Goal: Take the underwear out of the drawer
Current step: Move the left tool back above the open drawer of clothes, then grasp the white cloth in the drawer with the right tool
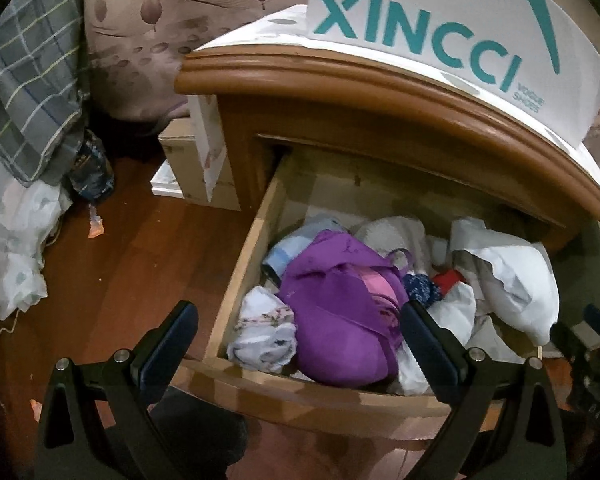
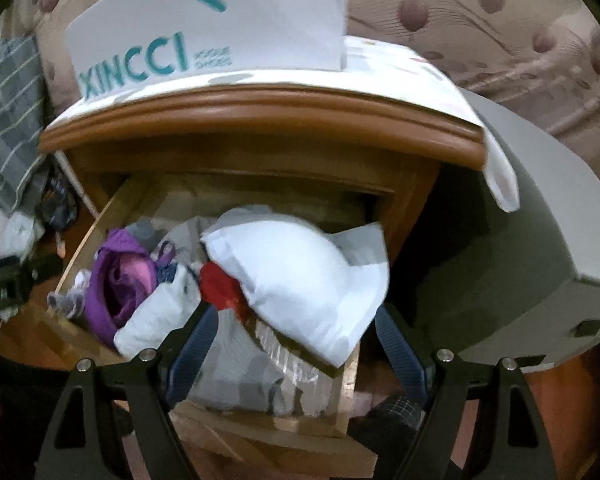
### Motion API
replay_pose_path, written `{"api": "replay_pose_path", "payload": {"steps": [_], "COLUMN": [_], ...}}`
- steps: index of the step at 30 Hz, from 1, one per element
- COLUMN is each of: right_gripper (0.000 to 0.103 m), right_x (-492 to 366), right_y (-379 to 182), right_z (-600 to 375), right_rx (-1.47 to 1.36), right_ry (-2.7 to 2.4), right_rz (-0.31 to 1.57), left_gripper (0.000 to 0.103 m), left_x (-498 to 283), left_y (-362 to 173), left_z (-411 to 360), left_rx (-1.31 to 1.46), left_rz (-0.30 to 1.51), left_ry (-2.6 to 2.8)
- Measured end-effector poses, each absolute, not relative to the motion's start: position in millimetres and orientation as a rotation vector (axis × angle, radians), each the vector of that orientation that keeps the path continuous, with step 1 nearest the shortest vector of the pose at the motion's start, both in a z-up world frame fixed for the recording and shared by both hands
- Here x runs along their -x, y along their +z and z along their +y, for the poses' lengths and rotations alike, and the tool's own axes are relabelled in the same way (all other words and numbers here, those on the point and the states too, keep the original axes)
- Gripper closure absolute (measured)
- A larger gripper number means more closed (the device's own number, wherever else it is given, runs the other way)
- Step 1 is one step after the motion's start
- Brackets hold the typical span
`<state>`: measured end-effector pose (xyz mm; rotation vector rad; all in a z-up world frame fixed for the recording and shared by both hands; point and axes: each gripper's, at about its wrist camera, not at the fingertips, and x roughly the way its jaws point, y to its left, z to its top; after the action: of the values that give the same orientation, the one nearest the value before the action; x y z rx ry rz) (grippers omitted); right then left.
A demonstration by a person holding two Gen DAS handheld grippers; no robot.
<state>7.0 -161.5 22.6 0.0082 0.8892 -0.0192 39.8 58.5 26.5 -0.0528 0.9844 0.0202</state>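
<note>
The drawer (image 1: 236,280) is pulled out and stuffed with underwear, a purple bra (image 1: 336,312) front-left and a white bra (image 2: 300,276) on the right. Left gripper (image 1: 300,336) hovers above the purple one, jaws spread wide. Right gripper (image 2: 296,340) has its jaws released too, straddling the white bra.

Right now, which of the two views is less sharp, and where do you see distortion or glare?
Right wrist view: motion blur smears the white garment and the drawer front. Left wrist view: sharper, with the purple garment crisp. Both views: fisheye bends the nightstand top into an arc, corners are black, and the white shoe box looks overbright.
</note>
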Motion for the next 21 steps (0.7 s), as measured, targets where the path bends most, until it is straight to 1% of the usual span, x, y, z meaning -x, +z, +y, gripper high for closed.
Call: {"api": "replay_pose_path", "payload": {"steps": [4,9,12,21], "right_gripper": [0.02,0.02,0.02,0.02], "right_x": [-10.6,-25.9,-42.0,-91.2], "right_y": [21.3,20.5,15.5,-21.5], "right_z": [-153.1,-143.1,-144.6,-132.9], "right_rx": [0.029,0.195,0.233,0.388], "right_ry": [0.023,0.053,0.069,0.117], "right_rz": [0.922,0.953,0.979,1.067], "left_gripper": [0.003,0.003,0.003,0.003], "left_x": [-40.7,-41.7,-43.0,-47.8], "left_y": [26.5,28.4,27.7,22.6], "left_z": [64.0,68.2,70.7,83.2], "left_rx": [0.07,0.063,0.065,0.115], "left_rz": [0.986,0.973,0.982,1.017], "left_ry": [0.038,0.072,0.076,0.092]}}
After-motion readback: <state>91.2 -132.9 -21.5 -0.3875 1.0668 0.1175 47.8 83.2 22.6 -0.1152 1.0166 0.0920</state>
